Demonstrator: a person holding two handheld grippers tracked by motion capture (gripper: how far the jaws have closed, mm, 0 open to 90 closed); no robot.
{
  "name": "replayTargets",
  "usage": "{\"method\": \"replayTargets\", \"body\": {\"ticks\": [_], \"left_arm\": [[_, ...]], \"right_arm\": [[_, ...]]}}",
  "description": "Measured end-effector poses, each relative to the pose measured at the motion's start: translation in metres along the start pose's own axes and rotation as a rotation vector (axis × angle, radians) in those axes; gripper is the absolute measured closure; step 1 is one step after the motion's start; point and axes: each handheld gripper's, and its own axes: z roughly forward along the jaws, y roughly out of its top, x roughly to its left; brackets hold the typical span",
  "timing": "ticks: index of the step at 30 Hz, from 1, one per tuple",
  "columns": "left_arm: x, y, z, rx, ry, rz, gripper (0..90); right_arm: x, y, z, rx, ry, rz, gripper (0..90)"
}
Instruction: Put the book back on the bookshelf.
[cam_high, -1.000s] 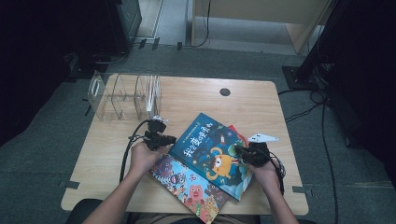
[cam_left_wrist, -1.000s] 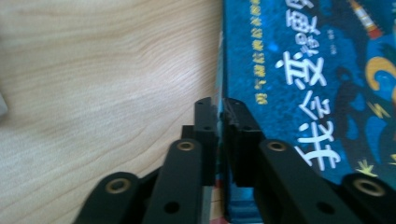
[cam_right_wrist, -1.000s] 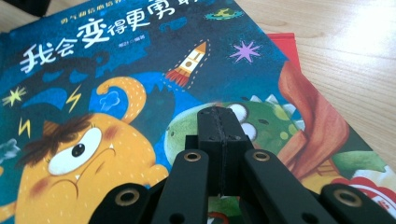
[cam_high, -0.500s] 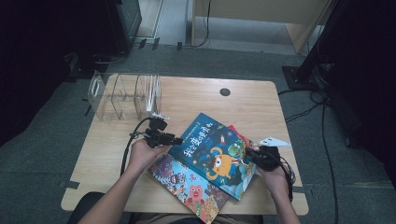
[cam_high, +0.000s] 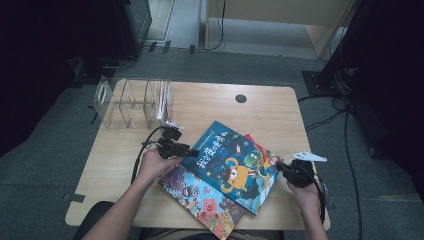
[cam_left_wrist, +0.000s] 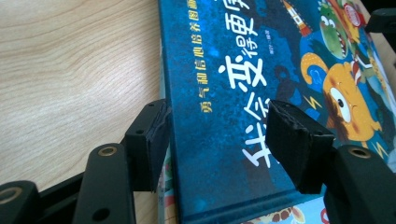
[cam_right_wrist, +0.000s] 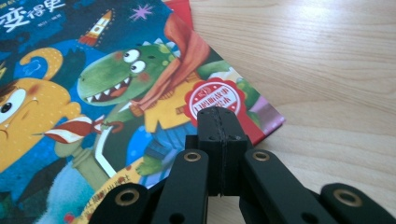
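At table centre, blue book (cam_high: 231, 164) lies atop the stack. My left gripper (cam_left_wrist: 217, 137) has just been opening, jaws straddling its spine edge untouched; right gripper (cam_right_wrist: 219, 140) clenched empty. Next: regrip, lift toward clear rack (cam_high: 131, 101).

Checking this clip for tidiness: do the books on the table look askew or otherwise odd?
Yes. The blue picture book lies at a slant on top of the colourful monster book, overlapping it unevenly, and a red book pokes out from under its far edge. None lines up with the table edge. No damage shows.
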Motion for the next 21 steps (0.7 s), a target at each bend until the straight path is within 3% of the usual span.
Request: {"method": "replayTargets", "body": {"ticks": [5,9,12,21], "left_arm": [[0.001,0.0,-0.001,-0.005,-0.002,-0.002,39.3],[0.001,0.0,-0.002,-0.013,-0.003,-0.001,39.2],[0.0,0.0,-0.002,-0.011,-0.007,0.0,39.1],[0.0,-0.002,-0.003,0.002,-0.012,-0.003,39.3]], "right_arm": [[-0.003,-0.002,-0.004,0.006,-0.034,0.001,90.0],[-0.009,-0.004,-0.006,0.022,-0.047,0.029,90.0],[-0.011,-0.006,-0.005,0.03,-0.035,0.046,90.0],[-0.011,-0.003,0.001,0.017,-0.029,0.034,90.0]]}}
